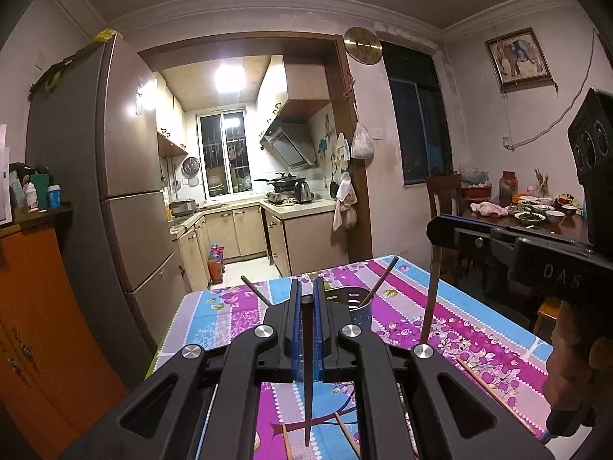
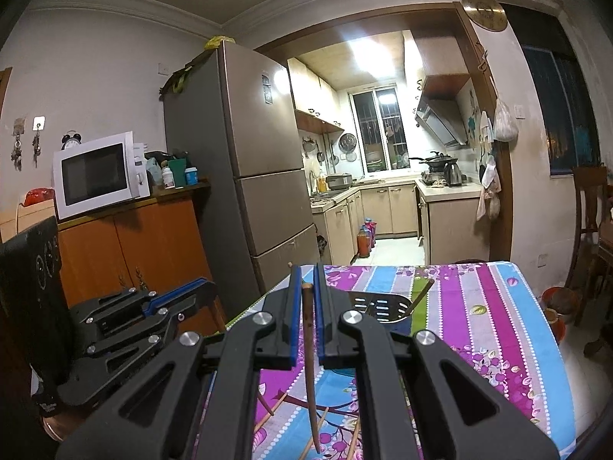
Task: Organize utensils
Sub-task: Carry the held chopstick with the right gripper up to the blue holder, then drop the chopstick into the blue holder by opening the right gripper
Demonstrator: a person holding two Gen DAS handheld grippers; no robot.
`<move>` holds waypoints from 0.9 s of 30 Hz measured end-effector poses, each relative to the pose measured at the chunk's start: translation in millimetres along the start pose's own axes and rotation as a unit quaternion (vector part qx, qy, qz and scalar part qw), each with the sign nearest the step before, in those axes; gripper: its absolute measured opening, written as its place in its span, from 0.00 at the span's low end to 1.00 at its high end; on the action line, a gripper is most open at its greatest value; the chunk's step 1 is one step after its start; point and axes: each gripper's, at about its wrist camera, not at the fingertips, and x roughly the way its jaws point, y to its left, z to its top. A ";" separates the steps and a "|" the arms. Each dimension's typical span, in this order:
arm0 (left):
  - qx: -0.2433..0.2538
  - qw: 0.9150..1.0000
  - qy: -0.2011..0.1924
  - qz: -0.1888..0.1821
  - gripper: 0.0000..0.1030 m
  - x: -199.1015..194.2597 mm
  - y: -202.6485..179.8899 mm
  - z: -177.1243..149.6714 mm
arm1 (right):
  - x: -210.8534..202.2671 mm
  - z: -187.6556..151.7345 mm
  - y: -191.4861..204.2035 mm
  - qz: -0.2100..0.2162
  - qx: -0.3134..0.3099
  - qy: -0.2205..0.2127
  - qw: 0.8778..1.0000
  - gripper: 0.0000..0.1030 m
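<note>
My left gripper [image 1: 306,303] and right gripper [image 2: 306,291] each clamp one chopstick [image 1: 307,375] [image 2: 311,364] above the table [image 1: 479,329], near the holder [image 1: 360,306].

The left gripper [image 1: 306,299] is clamped on a dark chopstick [image 1: 307,379] that hangs point-down above the flowered tablecloth [image 1: 479,326]. Just behind stands a perforated utensil holder [image 1: 354,303] (two chopsticks lean inside). At right, the right gripper [image 1: 440,230] pinches another chopstick [image 1: 431,299].
</note>
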 end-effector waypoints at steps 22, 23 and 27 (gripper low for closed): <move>-0.024 0.998 -0.054 -0.007 0.07 102.8 24.1 131.4 | 67.9 125.0 -34.4 -0.019 -0.023 -0.047 0.998 0.05; -0.026 0.998 -0.056 -0.009 0.07 109.7 25.1 132.7 | 75.4 126.9 -38.1 -0.024 -0.022 -0.049 0.998 0.05; -0.028 0.998 -0.060 -0.001 0.07 146.5 27.6 131.0 | 103.8 124.7 -51.8 -0.039 -0.019 -0.049 0.998 0.05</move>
